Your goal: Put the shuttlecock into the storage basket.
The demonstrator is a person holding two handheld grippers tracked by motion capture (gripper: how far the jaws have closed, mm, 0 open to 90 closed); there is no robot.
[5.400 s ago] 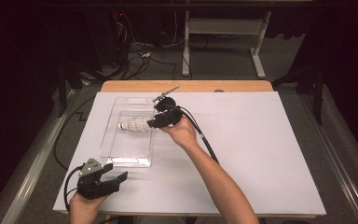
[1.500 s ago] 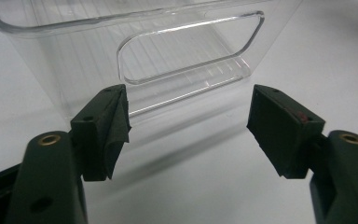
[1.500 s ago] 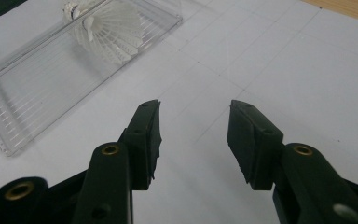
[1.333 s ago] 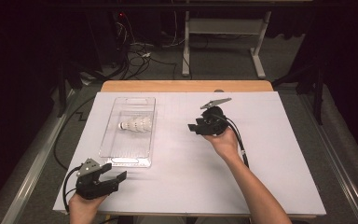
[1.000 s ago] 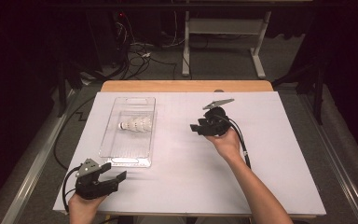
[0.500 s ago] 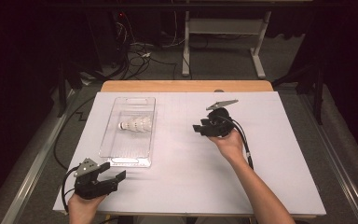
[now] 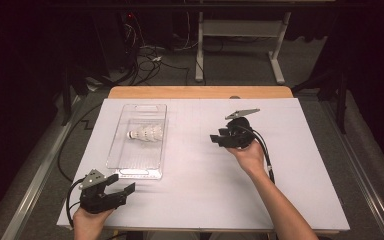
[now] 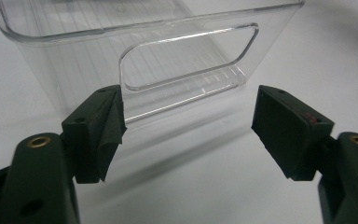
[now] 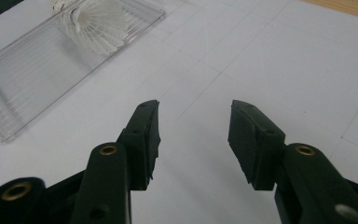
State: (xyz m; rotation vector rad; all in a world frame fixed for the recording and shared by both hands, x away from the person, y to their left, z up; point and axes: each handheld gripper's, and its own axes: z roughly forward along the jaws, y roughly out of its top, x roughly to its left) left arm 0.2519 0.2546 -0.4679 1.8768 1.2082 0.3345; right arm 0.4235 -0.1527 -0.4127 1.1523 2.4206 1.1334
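a white shuttlecock point(image 7: 145, 134) lies on its side in a clear plastic tray point(image 7: 125, 165) at the table's left. the right gripper point(image 7: 219, 138) hovers well apart from the tray over the white table cover point(image 7: 200, 190), jaws parted and empty, while the left gripper point(image 7: 125, 189) rests just before the tray's near end, jaws wide and empty. judged risk – the light tray may skid if the left gripper nudges its wall, rolling the shuttlecock.

table point(image 7: 200, 92) | white sheet point(image 7: 300, 190) on top | clear tray point(image 7: 125, 160) on sheet
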